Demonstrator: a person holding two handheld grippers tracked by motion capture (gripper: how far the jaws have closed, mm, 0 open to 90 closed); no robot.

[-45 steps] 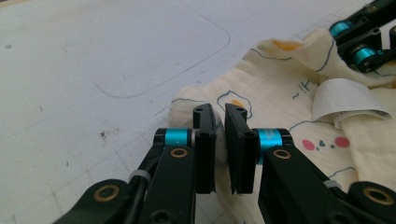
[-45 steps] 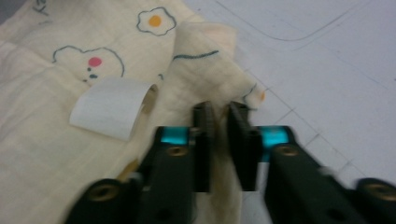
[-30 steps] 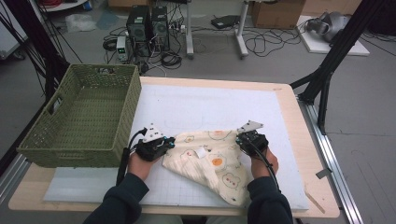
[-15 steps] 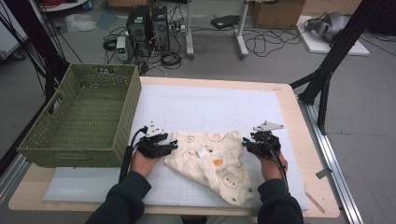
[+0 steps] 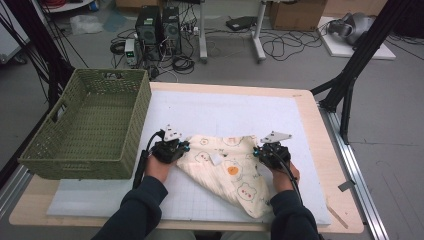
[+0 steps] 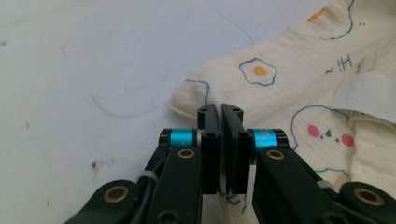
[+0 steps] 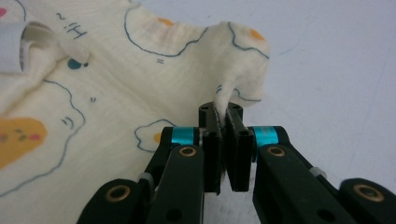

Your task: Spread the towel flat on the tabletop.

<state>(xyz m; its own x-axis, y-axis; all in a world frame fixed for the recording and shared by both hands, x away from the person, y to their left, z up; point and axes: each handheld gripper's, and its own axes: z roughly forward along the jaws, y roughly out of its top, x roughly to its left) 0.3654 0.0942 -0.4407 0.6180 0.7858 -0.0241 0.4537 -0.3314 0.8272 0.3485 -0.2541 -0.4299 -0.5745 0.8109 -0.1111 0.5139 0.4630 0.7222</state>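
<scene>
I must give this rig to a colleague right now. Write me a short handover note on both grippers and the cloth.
Left gripper: shut on the cloth at its left edge.
Right gripper: shut on the cloth's right corner, a fold pinched between the jaws.
The cloth lies crumpled on the white mat, spread between both grippers.
The green basket stands on the table's left side.
Done: both corners gripped.
Left: probably folding or moving the cloth.

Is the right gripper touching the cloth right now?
Touching. In the right gripper view the right gripper has its jaws shut on a pinched fold of the cream printed cloth, which rises out from between them.
</scene>
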